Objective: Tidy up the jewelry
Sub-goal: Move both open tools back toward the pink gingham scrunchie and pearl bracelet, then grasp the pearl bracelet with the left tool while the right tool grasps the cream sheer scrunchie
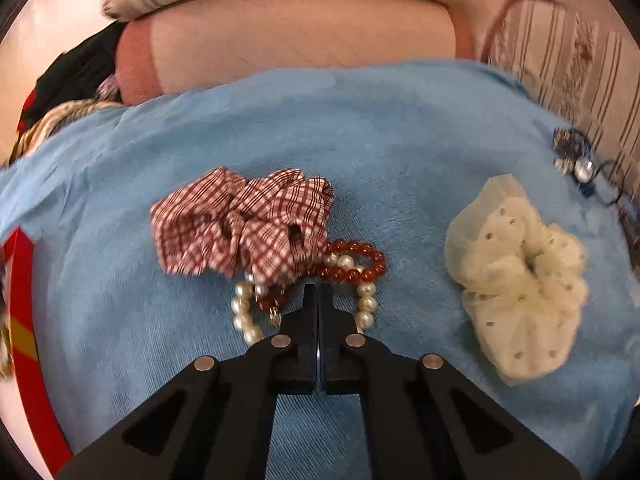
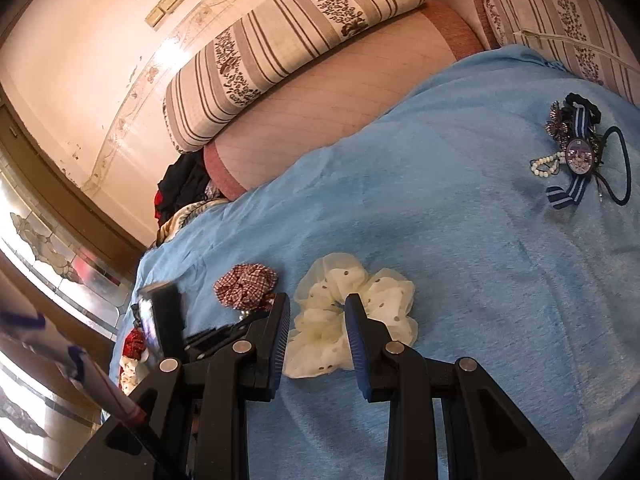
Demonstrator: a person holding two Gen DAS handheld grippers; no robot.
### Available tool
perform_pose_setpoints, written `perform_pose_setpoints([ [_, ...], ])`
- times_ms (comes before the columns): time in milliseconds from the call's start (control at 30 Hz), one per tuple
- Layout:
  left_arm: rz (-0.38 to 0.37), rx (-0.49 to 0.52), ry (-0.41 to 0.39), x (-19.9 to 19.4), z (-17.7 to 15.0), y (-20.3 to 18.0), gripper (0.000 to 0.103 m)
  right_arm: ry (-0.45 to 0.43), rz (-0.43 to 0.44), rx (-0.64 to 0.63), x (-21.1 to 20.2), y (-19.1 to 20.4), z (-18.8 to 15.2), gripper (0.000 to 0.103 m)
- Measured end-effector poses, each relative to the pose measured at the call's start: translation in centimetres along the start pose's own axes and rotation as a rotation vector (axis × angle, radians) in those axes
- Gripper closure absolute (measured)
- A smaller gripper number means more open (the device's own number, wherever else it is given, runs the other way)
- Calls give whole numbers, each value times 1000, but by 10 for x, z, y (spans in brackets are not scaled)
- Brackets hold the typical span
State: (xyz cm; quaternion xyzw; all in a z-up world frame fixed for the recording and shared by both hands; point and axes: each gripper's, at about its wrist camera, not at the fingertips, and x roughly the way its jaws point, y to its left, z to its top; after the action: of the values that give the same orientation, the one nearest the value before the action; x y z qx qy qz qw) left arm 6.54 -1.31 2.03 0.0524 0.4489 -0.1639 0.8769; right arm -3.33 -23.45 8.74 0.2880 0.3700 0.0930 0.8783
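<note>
- Jewelry lay scattered on a blue blanket [image 1: 400, 152] spread over a bed.
- Pearl bracelet [image 1: 244, 316] and red bead bracelet [image 1: 356, 264] lay tangled together, partly tucked under the near edge of a red checked scrunchie [image 1: 240, 228].
- Left hand-held gripper [image 1: 318, 300] was over the two bracelets with its jaws pressed together; whether any strand was caught between them could not be told.
- Cream dotted scrunchie [image 1: 520, 276] lay apart to the right of the bracelets in the left wrist view.
- Right hand-held gripper [image 2: 318, 320] had its jaws spread, one on either side of the cream dotted scrunchie [image 2: 352, 312], with nothing held.
- Red checked scrunchie [image 2: 246, 290] appeared just beyond the right gripper's left finger [image 2: 280, 336].
- Separate cluster lay well apart at the far right of the blanket [image 2: 440, 200]: a blue striped ribbon brooch [image 2: 578, 156], a small string of white beads [image 2: 544, 166], a dark hair tie [image 2: 624, 168] and a dark beaded flower piece [image 2: 558, 122].
- Striped pillows [image 2: 288, 40] and a pink bolster [image 2: 340, 104] lay along the far edge of the bed.
</note>
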Motion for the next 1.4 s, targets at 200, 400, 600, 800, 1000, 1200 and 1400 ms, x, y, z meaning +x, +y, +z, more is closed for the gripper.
perform_pose_setpoints([
  [200, -100, -55, -76, -43, -13, 11, 103, -7, -10, 13, -1, -4, 1, 72],
  [400, -101, -30, -29, -45, -12, 14, 103, 12, -15, 22, 3, -3, -2, 72],
  [600, -45, 146, 10, -24, -10, -14, 78, 13, -32, 28, 6, -5, -2, 72],
  [800, 27, 254, 50, 0, -7, -31, 60, 20, -35, 20, 10, -4, -2, 72],
  [1000, 22, 156, -3, -1, -7, -33, 94, 19, -63, 23, 14, -8, 1, 72],
  [1200, -204, -45, -86, -60, -15, -8, 94, 18, -70, 57, 10, -19, 4, 72],
  [1400, -282, -132, -206, -137, -24, 20, 94, 25, -66, 51, 12, -16, 2, 67],
])
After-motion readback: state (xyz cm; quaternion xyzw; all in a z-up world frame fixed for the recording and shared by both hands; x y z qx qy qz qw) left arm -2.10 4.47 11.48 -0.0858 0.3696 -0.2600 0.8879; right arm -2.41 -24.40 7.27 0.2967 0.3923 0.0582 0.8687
